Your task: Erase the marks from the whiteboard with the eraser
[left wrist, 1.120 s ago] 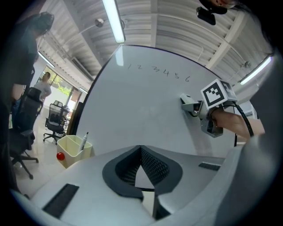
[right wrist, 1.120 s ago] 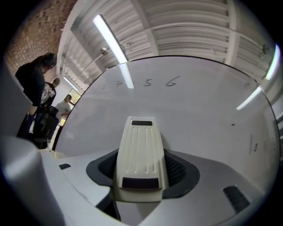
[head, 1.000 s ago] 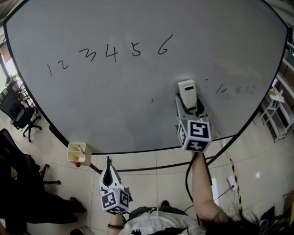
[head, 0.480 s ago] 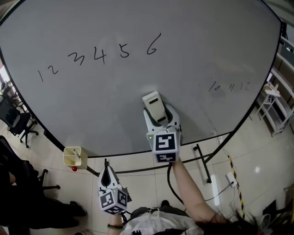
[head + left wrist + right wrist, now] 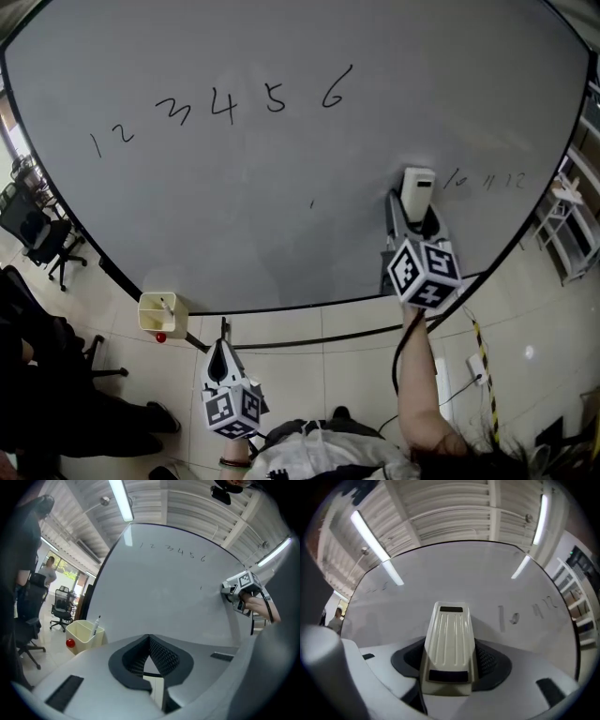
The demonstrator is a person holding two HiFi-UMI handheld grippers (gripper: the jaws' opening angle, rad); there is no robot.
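Observation:
The whiteboard (image 5: 281, 206) fills the head view. Along its upper left run the numbers 1 to 6 (image 5: 225, 105); at the right are faint marks 10 11 12 (image 5: 483, 181), and a tiny stray mark (image 5: 311, 202) sits mid-board. My right gripper (image 5: 412, 217) is shut on the cream ribbed eraser (image 5: 416, 192), pressed to the board just left of the 10. In the right gripper view the eraser (image 5: 449, 641) lies between the jaws, the 10 (image 5: 508, 617) to its right. My left gripper (image 5: 221, 356) hangs below the board's edge, shut and holding nothing.
A cream pen cup (image 5: 160, 313) with a marker hangs at the board's lower left edge, a red magnet (image 5: 159, 336) under it. Office chairs (image 5: 37, 239) stand at the left, a shelf rack (image 5: 572, 225) at the right. A cable (image 5: 450, 394) trails on the tiled floor.
My right gripper with the eraser swept left to mid-board, then back right and up, ending beside the 10. The left gripper stayed put.

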